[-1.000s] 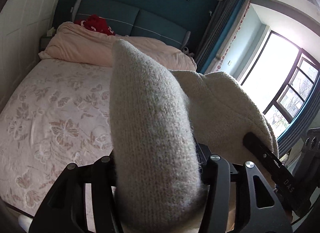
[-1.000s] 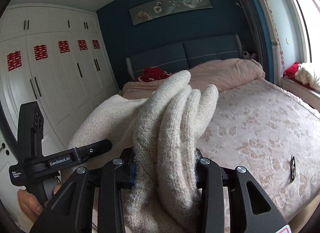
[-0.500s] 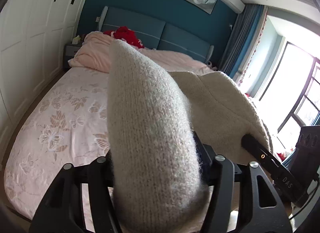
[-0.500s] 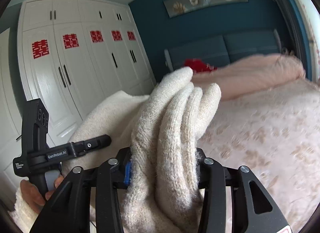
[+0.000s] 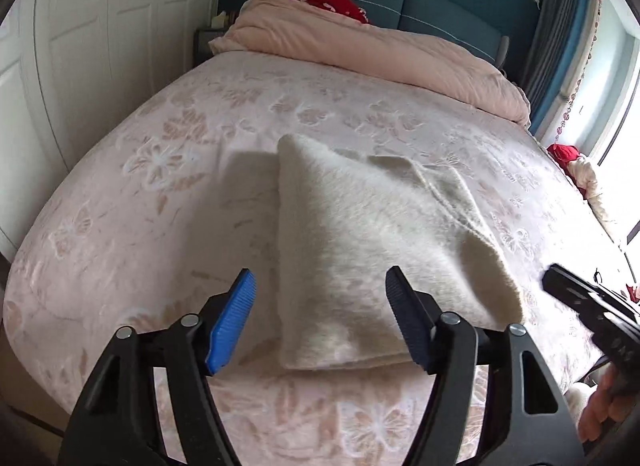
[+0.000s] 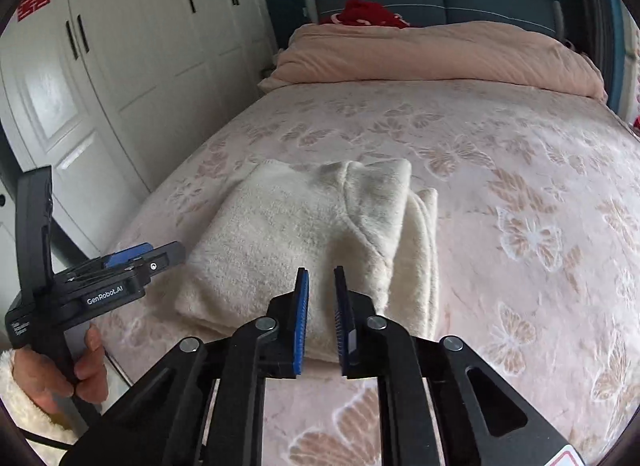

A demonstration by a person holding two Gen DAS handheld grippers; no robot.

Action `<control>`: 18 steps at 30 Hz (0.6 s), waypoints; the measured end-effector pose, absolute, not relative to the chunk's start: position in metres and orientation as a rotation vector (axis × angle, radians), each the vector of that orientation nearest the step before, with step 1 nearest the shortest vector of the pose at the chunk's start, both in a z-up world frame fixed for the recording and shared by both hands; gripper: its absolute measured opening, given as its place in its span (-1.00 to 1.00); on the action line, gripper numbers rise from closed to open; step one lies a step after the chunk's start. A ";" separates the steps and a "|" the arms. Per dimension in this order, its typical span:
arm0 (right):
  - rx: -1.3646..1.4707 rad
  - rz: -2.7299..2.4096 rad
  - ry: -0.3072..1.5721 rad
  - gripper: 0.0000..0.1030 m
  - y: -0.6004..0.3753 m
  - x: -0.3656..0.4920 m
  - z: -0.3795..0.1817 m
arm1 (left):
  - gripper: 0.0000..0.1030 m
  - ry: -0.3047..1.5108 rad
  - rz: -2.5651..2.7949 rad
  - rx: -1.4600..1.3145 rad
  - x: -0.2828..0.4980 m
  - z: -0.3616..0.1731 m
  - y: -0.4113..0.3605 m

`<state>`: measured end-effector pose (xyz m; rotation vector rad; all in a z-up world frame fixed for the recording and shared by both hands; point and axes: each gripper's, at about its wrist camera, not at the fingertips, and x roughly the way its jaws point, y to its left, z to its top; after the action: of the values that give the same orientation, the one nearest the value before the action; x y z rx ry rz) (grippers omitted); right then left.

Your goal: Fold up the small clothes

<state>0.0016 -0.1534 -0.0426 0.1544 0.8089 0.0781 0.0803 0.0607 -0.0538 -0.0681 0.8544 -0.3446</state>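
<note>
Folded, by the look of it: cream knitted sweater point(image 6: 320, 242) lying as a layered bundle on the bed point(image 6: 520, 169), near the foot, held by nothing. Little left, perhaps squaring the loose layered edge on its right side. Pink butterfly-patterned bedspread underneath; rolled pink quilt point(image 6: 436, 55) across the head end, red cloth point(image 6: 366, 13) behind it. White wardrobe doors point(image 6: 132, 49) with red paper cuts along the left, dark teal wall beyond. Left hand-held gripper point(image 5: 320, 294) spread wide, empty, just above the near edge. Right hand-held gripper point(image 6: 322, 298) nearly together, a narrow gap, gripping nothing.
</note>
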 end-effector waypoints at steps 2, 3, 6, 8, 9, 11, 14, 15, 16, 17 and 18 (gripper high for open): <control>0.092 0.017 0.917 -0.99 -0.151 0.025 -0.074 | 0.34 0.880 -0.316 -0.003 0.087 -0.065 0.046; 0.088 -0.018 0.998 -1.00 -0.155 0.040 -0.095 | 0.34 0.912 -0.297 0.041 0.091 -0.077 0.038; 0.152 -0.027 1.048 -1.00 -0.158 0.047 -0.111 | 0.37 1.005 -0.252 0.108 0.100 -0.105 0.029; 0.180 -0.009 1.001 -1.00 -0.152 0.033 -0.083 | 0.35 0.970 -0.242 0.085 0.089 -0.089 0.032; 0.183 -0.006 0.970 -1.00 -0.149 0.023 -0.069 | 0.34 0.960 -0.242 0.075 0.083 -0.077 0.034; 0.168 -0.019 0.918 -1.00 -0.147 0.003 -0.044 | 0.36 0.918 -0.230 0.068 0.066 -0.056 0.038; 0.166 -0.059 0.852 -0.91 -0.147 -0.024 -0.016 | 0.61 0.845 -0.203 0.091 0.040 -0.029 0.037; 0.167 -0.070 0.837 -0.89 -0.147 -0.034 -0.011 | 0.70 0.818 -0.196 0.102 0.032 -0.022 0.036; 0.163 -0.081 0.824 -0.88 -0.147 -0.041 -0.007 | 0.71 0.799 -0.184 0.121 0.023 -0.014 0.033; 0.162 -0.096 0.814 -0.85 -0.152 -0.044 -0.007 | 0.75 0.790 -0.173 0.138 0.014 -0.008 0.029; 0.157 -0.111 0.806 -0.81 -0.151 -0.053 -0.005 | 0.85 0.783 -0.176 0.146 0.007 -0.003 0.025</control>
<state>-0.0527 -0.1511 -0.0055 0.1571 0.8057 -0.1110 0.0067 0.0251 -0.0028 0.1459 0.7831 -0.1764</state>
